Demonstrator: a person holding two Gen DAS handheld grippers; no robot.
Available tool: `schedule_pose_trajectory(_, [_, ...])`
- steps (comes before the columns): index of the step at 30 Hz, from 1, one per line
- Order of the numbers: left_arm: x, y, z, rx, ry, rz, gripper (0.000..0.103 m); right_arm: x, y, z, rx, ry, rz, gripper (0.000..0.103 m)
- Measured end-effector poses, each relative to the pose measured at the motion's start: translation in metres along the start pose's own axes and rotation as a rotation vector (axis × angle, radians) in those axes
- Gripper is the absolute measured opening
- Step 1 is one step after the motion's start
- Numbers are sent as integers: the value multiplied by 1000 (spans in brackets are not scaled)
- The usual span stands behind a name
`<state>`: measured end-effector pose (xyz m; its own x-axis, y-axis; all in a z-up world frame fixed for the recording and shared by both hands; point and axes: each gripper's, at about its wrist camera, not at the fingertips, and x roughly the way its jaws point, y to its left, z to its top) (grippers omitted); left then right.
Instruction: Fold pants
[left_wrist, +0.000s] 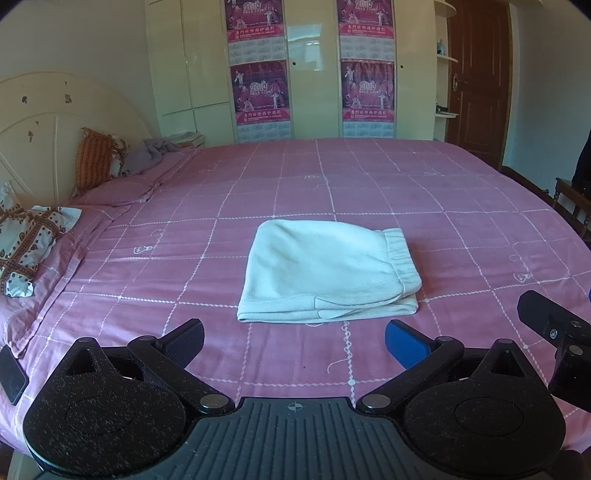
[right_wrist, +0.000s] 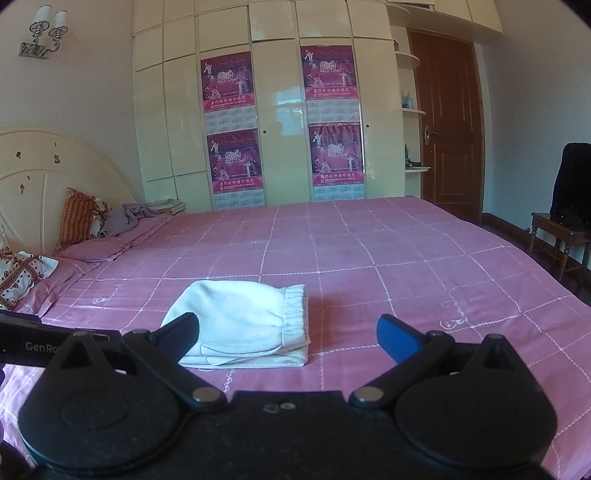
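Observation:
White pants (left_wrist: 325, 271) lie folded into a compact stack on the pink checked bedspread (left_wrist: 443, 229), elastic waistband on the right side. In the right wrist view the same pants (right_wrist: 240, 321) sit just ahead, left of centre. My left gripper (left_wrist: 295, 341) hovers open a short way in front of the pants' near edge, nothing between its fingers. My right gripper (right_wrist: 288, 338) is open too, its black left finger (right_wrist: 181, 334) overlapping the pants' near left corner in view; contact cannot be told. Part of the right gripper (left_wrist: 554, 328) shows at the right of the left wrist view.
Pillows (left_wrist: 29, 247) and an orange cushion (left_wrist: 94, 158) lie at the headboard (left_wrist: 44, 122) on the left, with a crumpled grey cloth (left_wrist: 155, 151). A cream wardrobe with posters (right_wrist: 236, 129) stands behind the bed. A wooden chair (right_wrist: 561, 236) stands at the right, near a brown door (right_wrist: 447, 122).

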<state>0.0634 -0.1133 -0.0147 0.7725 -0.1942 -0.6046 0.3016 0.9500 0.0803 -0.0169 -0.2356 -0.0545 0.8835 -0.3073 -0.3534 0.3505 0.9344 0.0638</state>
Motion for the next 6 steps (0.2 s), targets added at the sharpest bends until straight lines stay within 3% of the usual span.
schedule_pose_trajectory(6, [16, 5, 5, -27, -1, -41, 103, 9, -1, -5, 25, 19, 3, 103])
